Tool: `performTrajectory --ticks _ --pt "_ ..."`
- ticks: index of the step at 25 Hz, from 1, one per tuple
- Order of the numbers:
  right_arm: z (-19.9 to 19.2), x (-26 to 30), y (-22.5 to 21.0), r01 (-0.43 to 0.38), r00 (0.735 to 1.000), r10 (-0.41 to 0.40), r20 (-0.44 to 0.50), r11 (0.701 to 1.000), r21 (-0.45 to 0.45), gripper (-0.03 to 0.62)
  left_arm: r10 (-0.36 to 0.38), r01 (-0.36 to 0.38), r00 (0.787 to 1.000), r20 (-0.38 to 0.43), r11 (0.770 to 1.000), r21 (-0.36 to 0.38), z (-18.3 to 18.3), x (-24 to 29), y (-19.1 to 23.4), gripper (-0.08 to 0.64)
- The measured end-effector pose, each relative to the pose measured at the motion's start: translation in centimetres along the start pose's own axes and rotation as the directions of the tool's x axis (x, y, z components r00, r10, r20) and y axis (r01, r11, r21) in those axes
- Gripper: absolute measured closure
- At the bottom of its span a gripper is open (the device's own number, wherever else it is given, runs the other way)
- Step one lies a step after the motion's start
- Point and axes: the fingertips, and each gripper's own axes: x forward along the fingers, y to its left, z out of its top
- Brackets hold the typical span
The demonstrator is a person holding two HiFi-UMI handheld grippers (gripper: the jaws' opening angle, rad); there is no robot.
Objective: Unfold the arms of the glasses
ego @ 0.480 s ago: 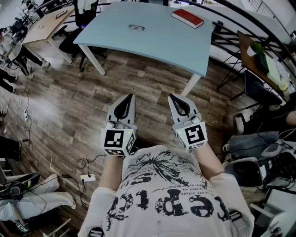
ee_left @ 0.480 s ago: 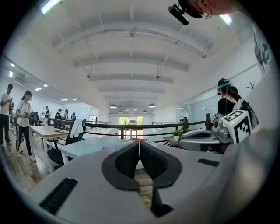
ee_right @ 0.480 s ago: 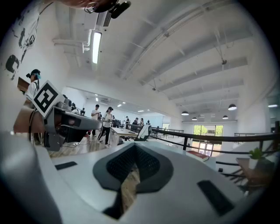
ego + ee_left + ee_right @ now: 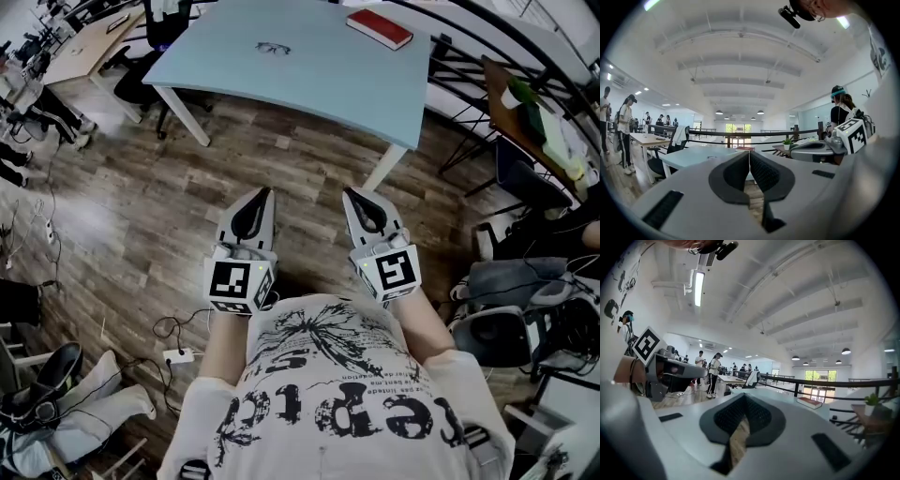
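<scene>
The dark-framed glasses [image 4: 273, 48] lie on the pale blue table [image 4: 309, 80] at the top of the head view, far ahead of both grippers. My left gripper [image 4: 265, 194] and right gripper [image 4: 349, 194] are held level side by side over the wooden floor, close to my body. Both are shut with nothing between the jaws. The left gripper view shows its pads [image 4: 749, 152] pressed together, with the table [image 4: 693, 154] beyond them. The right gripper view shows the right gripper [image 4: 744, 397] shut, pointing at the table [image 4: 783, 397].
A red book [image 4: 380, 29] lies at the table's far right corner, and also shows as the book [image 4: 809, 402] in the right gripper view. Office chairs [image 4: 141, 80] and desks stand to the left, black railings [image 4: 469, 84] and bags [image 4: 511, 281] to the right. Several people stand around.
The table and glasses have slid slightly up in the head view. Both grippers keep the same pose, shut and empty.
</scene>
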Motion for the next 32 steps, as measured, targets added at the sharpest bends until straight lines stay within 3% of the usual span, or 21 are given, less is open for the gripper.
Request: performTrajectory --ticks 9,16,23,27,32 --pt "-0.8 5.1 -0.2 0.025 0.999 -0.025 -0.029 1.0 0.015 0.581 -0.006 0.005 0.999 -0.04 1.0 -0.022 -1.2 2.6 4.7 0.54" --pt "-1.0 16.4 0.0 0.072 0.996 -0.072 -0.047 0.997 -0.007 0.581 -0.023 0.021 0.999 -0.049 0.999 -0.041 -1.7 7.7 15.5 0.54" --pt "0.7 27.0 -0.3 0.167 0.979 -0.166 -0.115 0.986 -0.004 0.581 -0.098 0.095 0.993 -0.073 0.994 -0.045 0.0 12.6 26.1 0.54" --pt "1.6 31.9 -0.5 0.165 0.978 -0.163 -0.131 0.986 0.005 0.581 -0.105 0.102 0.992 -0.065 0.994 -0.043 1.2 14.9 30.5 0.54" --pt "0.7 37.4 -0.5 0.136 0.978 -0.139 -0.156 0.99 -0.028 0.581 -0.083 0.079 0.993 -0.086 0.996 -0.048 -0.1 17.0 34.4 0.54"
